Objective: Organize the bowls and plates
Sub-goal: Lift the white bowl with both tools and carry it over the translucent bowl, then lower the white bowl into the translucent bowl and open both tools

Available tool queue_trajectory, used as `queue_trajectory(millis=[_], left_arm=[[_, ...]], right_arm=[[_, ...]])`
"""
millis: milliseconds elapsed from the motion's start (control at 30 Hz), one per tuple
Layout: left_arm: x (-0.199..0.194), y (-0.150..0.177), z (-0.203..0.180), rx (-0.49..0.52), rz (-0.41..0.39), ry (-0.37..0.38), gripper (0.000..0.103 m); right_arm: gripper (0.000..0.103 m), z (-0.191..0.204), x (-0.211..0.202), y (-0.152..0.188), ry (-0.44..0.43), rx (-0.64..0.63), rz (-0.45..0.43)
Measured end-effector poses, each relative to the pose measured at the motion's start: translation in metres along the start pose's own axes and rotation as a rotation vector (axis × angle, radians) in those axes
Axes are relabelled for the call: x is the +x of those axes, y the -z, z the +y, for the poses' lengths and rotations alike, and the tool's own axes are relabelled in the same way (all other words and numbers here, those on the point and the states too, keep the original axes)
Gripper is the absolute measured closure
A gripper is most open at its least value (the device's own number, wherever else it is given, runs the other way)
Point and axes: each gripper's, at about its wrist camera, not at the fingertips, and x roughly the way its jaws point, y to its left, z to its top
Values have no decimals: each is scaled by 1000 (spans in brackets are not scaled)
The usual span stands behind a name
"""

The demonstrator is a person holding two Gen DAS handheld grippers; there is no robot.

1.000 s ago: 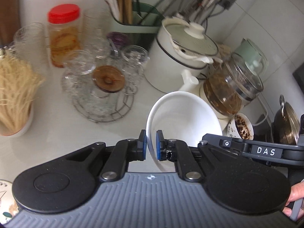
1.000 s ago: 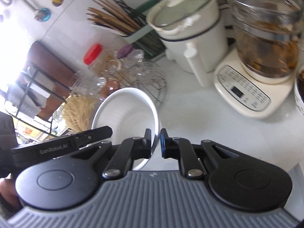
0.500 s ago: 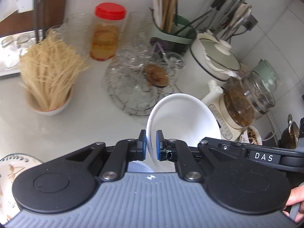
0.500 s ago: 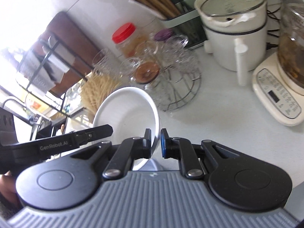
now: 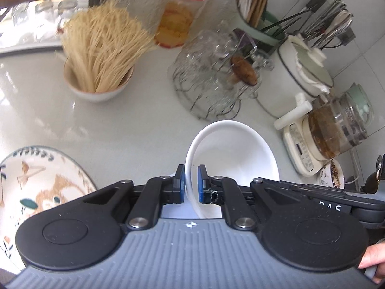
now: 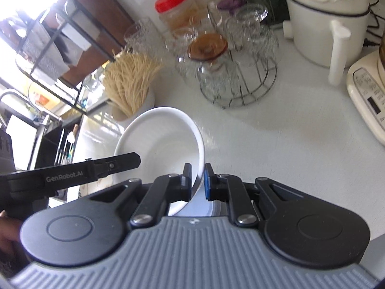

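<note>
A plain white bowl (image 5: 235, 154) is held above the counter by both grippers. My left gripper (image 5: 191, 184) is shut on its left rim. My right gripper (image 6: 197, 180) is shut on its right rim; the bowl (image 6: 158, 142) shows left of it, with the other gripper's body across it. A patterned plate (image 5: 36, 187) with a cat drawing lies on the counter at the lower left of the left wrist view. A small bowl (image 5: 96, 89) full of dry noodles stands at the back left.
A wire rack of upturned glasses (image 5: 211, 84) stands mid-counter. Behind it are a red-lidded jar (image 5: 180, 16), a utensil holder (image 5: 255, 21), a white pot (image 5: 298, 72) and a glass kettle on a base (image 5: 336, 130). A small dish (image 5: 333, 173) lies at right.
Both grippers have carried the white bowl leftward along the counter. The noodle bowl and patterned plate have come further into view; the kettle and pot have slid to the right.
</note>
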Motion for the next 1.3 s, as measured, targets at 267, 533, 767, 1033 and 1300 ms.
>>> queue_trajectory(millis=[267, 533, 767, 1033, 1300], left_arm=[[17, 15, 10, -7, 64, -37, 91], [24, 27, 19, -21, 111, -52, 91], [24, 34, 20, -14, 129, -62, 91], [23, 35, 22, -16, 133, -69, 79], [18, 32, 26, -22, 106, -86, 71]], right_arm=[[89, 6, 19, 11, 41, -44, 65], [89, 8, 29, 22, 56, -67, 100], [89, 12, 35, 30, 85, -65, 103], [89, 12, 36, 28, 99, -43, 96], [89, 11, 34, 24, 117, -17, 89]])
